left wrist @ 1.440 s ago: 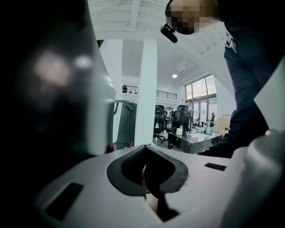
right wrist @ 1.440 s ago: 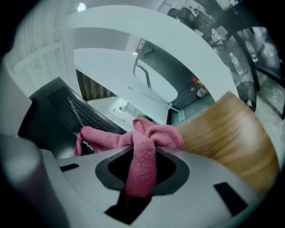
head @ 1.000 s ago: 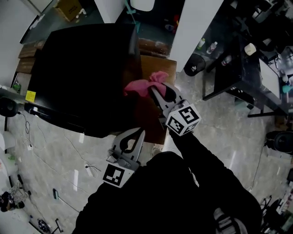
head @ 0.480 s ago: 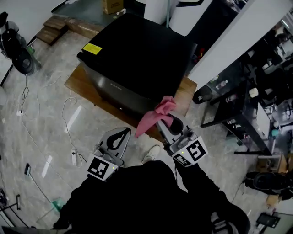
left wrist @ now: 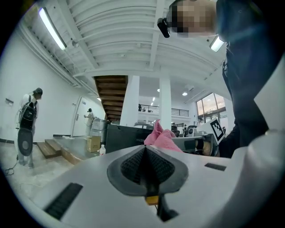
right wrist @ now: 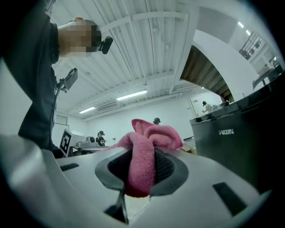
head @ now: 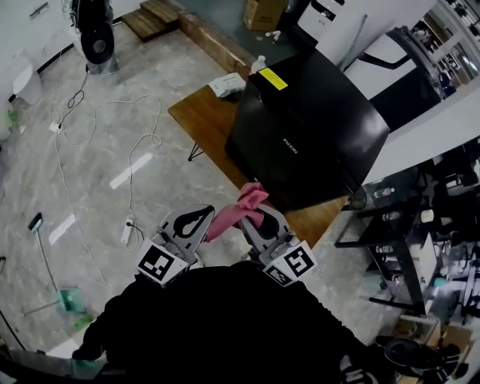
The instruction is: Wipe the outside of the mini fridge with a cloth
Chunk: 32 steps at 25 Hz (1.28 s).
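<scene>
Mini fridge [head: 307, 127] stands on a low wooden table [head: 196, 112] at one o'clock from the person, while the pink cloth [head: 238, 208], clamped in the right gripper [head: 255, 216], hangs short of it and the left gripper [head: 189, 222], at nine o'clock of the right, is closed and empty, so the wiping apparently all remains.

Cluttered workshop floor, pale marble tiles all round.
Low wooden table [head: 201, 120] sits near centre. There's a cardboard box [head: 264, 13] at twelve o'clock, a floor fan [head: 97, 41] at ten, a white power strip [head: 127, 231] at nine, a green-headed broom [head: 69, 300] at eight and a black rack [head: 390, 247] at four.
</scene>
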Motion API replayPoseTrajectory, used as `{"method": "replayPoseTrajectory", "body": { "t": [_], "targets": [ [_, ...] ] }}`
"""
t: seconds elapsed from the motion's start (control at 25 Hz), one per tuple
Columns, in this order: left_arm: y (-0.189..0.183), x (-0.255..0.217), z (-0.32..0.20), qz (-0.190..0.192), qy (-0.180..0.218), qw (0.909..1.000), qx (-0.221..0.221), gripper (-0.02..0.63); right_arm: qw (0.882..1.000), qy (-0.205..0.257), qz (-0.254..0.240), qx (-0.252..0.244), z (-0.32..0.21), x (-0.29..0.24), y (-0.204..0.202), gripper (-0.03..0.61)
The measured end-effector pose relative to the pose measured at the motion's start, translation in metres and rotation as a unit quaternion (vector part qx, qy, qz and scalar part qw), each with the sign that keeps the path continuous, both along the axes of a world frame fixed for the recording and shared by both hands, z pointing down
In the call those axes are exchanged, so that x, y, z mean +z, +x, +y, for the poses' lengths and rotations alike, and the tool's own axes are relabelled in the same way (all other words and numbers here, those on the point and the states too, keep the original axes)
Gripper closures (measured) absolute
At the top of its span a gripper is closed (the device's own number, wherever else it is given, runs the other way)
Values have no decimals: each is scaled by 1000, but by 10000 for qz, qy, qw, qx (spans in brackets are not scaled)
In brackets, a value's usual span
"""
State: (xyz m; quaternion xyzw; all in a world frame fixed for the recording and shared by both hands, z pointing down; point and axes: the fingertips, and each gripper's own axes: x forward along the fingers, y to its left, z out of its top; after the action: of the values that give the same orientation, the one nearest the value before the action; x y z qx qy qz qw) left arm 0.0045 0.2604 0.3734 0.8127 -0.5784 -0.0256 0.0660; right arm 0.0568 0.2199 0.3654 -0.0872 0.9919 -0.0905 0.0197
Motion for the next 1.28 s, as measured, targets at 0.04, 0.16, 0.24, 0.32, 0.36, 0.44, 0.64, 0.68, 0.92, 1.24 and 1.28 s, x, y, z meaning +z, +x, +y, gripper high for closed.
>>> {"method": "replayPoseTrajectory", "body": {
  "t": [0.04, 0.16, 0.24, 0.32, 0.36, 0.44, 0.64, 0.68, 0.92, 1.24, 1.28],
  "targets": [
    [-12, -1, 7, 31, 7, 10000, -77, 607, 10000, -14, 7, -55, 5, 0, -11, 482],
    [-45, -6, 24, 181, 59, 9996, -203, 607, 9994, -20, 133, -314, 20, 2, -45, 485],
    [-62, -10, 31, 246, 125, 9994, -228, 607, 9983, 77, 262, -510, 27, 5, -67, 485],
    [-81, -9, 30, 211, 150, 9992, -313, 607, 9966, 135, 348, -734, 30, 10, -90, 485],
    [-92, -7, 27, 186, 144, 9990, -368, 607, 9957, 135, 365, -836, 29, 13, -103, 485],
    [-117, -1, 17, 181, 109, 9986, -482, 607, 9943, 140, 362, -996, 24, 18, -130, 485],
    [-180, 4, -20, 51, 69, 9971, -757, 607, 9904, -6, 155, -1375, -10, 24, -193, 485],
    [-192, 3, -29, 16, 41, 9968, -796, 607, 9896, -36, 118, -1434, -20, 24, -206, 485],
    [-264, -10, -89, -188, -115, 9950, -976, 607, 9879, -112, -99, -1544, -86, 4, -277, 482],
    [-323, -20, -160, -293, -127, 9949, -960, 607, 9912, -78, -203, -1304, -159, -6, -335, 482],
    [-329, -25, -169, -307, -32, 9955, -897, 607, 9924, -85, -213, -1210, -167, -7, -341, 483]
  ]
}}
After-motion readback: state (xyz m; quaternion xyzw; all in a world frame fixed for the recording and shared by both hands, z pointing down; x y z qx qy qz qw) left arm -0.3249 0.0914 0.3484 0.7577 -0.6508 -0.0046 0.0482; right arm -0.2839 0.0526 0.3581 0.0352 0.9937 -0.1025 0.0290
